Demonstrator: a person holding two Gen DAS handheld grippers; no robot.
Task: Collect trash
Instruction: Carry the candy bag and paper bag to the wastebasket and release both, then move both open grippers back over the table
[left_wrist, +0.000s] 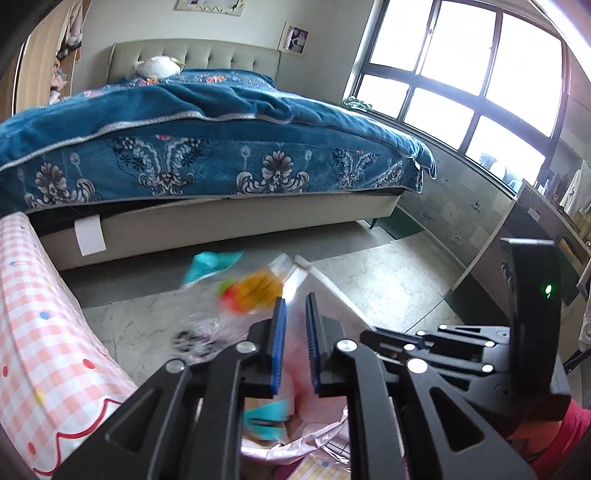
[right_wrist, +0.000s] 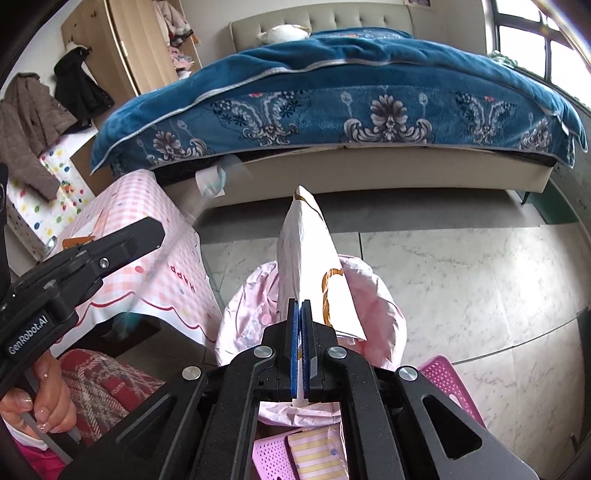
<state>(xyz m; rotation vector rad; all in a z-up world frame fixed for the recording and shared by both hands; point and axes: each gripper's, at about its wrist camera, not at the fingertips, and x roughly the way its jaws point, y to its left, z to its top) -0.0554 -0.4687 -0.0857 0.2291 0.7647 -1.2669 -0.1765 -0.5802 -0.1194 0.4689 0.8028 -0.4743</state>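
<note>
My right gripper (right_wrist: 300, 306) is shut on a white paper bag with gold print (right_wrist: 310, 258) and holds it upright over a bin lined with a pink plastic bag (right_wrist: 373, 291). My left gripper (left_wrist: 295, 302) is open, its blue pads a small gap apart and nothing between them, above the same pink liner (left_wrist: 295, 424). A blurred clear wrapper with orange and red print (left_wrist: 255, 288) is in the air just ahead of the left fingertips. A teal wrapper (left_wrist: 210, 264) lies on the floor near the bed. The white bag's edge shows in the left wrist view (left_wrist: 332, 288).
A bed with a blue blanket (right_wrist: 332, 92) fills the back. A table with a pink checked cloth (right_wrist: 147, 254) stands at the left. A pink perforated basket (right_wrist: 448, 384) sits beside the bin. Marble floor (right_wrist: 461, 277) extends to the right.
</note>
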